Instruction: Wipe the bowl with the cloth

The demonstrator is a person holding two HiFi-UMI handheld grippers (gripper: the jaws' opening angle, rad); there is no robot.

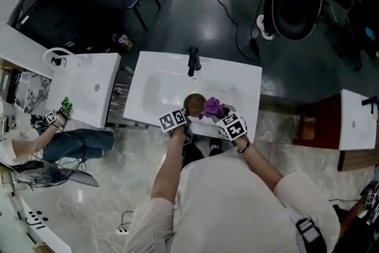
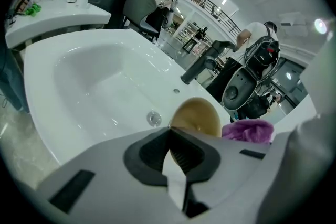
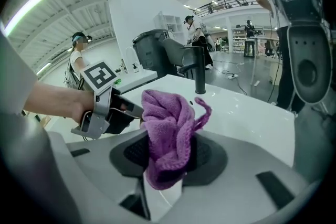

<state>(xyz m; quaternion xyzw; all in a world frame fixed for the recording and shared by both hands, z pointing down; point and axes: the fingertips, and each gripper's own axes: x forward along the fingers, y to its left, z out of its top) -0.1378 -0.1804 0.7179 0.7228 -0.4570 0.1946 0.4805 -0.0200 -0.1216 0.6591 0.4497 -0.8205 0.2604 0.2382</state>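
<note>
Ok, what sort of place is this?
Likely a lab or workshop hall, not a real bathroom: the white basin and a second basin stand free on an open floor, amid loose cables and an office chair.

Sink [image 1: 157,92] left of bowl [image 1: 194,103] free; faucet [image 1: 193,61] behind, cloth [image 1: 213,108] right.

Left claw [image 2: 170,132] grips bowl [image 2: 200,116] rim, right claw [image 3: 167,153] clamps cloth [image 3: 166,113], side by side

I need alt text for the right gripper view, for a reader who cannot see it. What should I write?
A purple cloth is clamped in the jaws of the right tool. Behind it, a hand holds the left tool at a white sink with a black tap.
</note>
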